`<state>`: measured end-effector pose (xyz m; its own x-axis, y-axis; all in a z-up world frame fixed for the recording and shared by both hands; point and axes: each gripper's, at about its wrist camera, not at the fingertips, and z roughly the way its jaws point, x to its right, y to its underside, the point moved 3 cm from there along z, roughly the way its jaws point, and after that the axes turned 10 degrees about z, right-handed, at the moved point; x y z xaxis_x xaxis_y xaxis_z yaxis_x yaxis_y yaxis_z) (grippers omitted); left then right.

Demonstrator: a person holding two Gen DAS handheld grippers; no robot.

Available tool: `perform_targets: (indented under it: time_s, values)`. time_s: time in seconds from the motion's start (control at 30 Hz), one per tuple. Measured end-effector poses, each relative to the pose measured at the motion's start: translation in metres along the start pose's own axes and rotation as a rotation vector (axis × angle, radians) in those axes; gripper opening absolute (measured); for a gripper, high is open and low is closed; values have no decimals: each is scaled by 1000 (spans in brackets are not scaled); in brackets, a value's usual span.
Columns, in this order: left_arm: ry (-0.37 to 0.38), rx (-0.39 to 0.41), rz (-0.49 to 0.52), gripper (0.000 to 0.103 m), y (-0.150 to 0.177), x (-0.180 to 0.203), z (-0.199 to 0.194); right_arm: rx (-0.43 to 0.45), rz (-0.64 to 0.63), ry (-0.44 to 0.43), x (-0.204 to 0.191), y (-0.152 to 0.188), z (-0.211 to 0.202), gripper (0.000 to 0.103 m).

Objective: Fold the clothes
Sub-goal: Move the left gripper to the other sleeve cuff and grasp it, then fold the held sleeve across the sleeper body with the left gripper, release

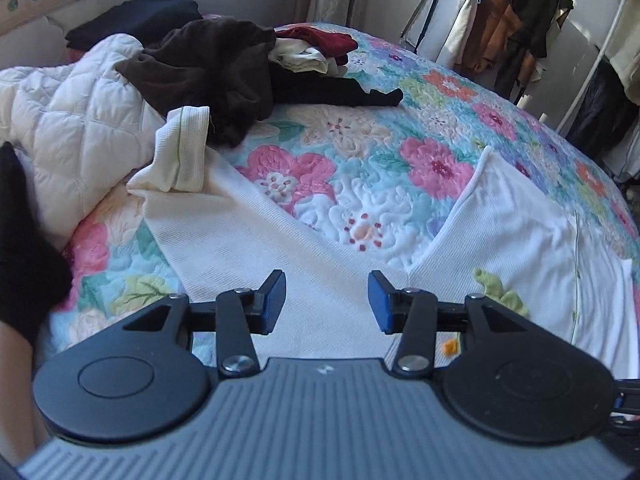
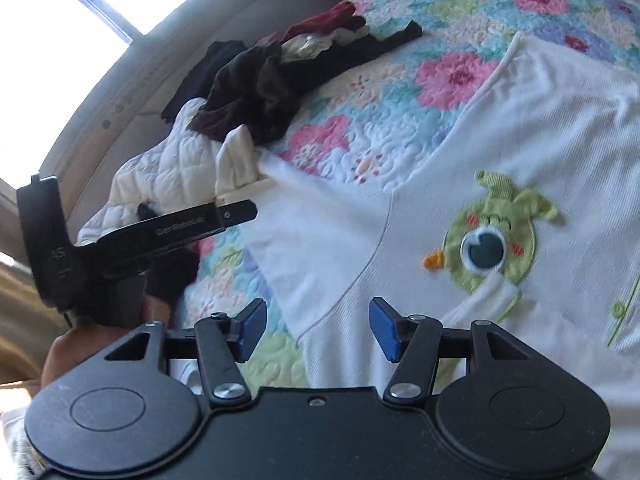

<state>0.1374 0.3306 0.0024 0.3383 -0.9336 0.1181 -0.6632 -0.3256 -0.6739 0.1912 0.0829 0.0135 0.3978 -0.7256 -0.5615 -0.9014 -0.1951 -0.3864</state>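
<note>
A white ribbed top (image 1: 256, 240) with a green cartoon patch (image 2: 494, 246) lies spread face up on the floral quilt (image 1: 360, 168). One sleeve runs up left to a folded cuff (image 1: 182, 152). My left gripper (image 1: 327, 300) is open and empty, low over the sleeve near the armpit. My right gripper (image 2: 318, 330) is open and empty above the shirt's side edge, left of the patch. The left gripper's body (image 2: 132, 236) shows at the left of the right wrist view.
A pile of dark brown, black, red and cream clothes (image 1: 224, 60) lies at the far side of the bed. A cream quilted blanket (image 1: 76, 120) is bunched at the left. Clothes hang on a rack (image 1: 516, 16) beyond the bed. A window (image 2: 52, 20) is behind the headboard.
</note>
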Motion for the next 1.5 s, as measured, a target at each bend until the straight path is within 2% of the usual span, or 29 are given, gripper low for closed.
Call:
perform_targets:
  time_s: [0.03,0.13,0.2,0.27,0.37,0.43,0.6,0.67,0.8,0.83,0.87,0.9,0.93,1.07,1.2,1.27,1.33,1.43,1.5]
  values:
    - [12,6,-4,44,-7,-8,8,32,-10,23,-3,-6,9,62]
    - [-40,64,99,44,-19,-30,32,93,-37,56,-14,-20,40,62]
    - [-66,33,125,44,-16,-55,54,118,-58,74,-21,-29,62,62]
    - [-98,-21,127,42,-11,-80,76,96,-30,61,-25,-36,81,62]
    - [-133,3,140,43,-4,-108,99,81,-19,45,-29,-40,107,62]
    - [-185,7,185,43,-6,-115,112,76,-27,45,-32,-41,124,62]
    - [-235,46,322,45,-23,-117,125,62,-33,38,-30,-44,156,62]
    - [-214,69,305,45,-30,-124,125,61,-22,33,-31,-44,162,62]
    - [-153,45,199,45,-33,-150,137,60,-1,23,-31,-44,175,62]
    - [-141,34,180,42,-31,-156,142,60,4,20,-31,-44,178,62]
    - [-143,13,168,33,-30,-161,145,60,10,18,-32,-44,181,62]
    - [-165,-23,171,1,-30,-163,149,60,15,15,-32,-44,185,62]
    - [-185,-62,181,2,-31,-162,151,59,25,20,-30,-43,183,62]
    - [-123,-21,234,2,-40,-142,137,18,78,35,-22,-34,169,62]
    - [-85,-19,216,2,-44,-122,134,-23,62,50,-18,-21,147,62]
    - [-82,-25,231,2,-43,-109,133,-12,31,41,-16,-14,133,62]
    - [-72,-22,234,2,-43,-96,128,8,-6,67,-12,-10,122,62]
    - [-12,-2,227,2,-45,-69,116,35,-50,99,-2,-7,110,62]
    - [33,4,232,2,-45,-47,105,38,-21,98,13,-7,98,62]
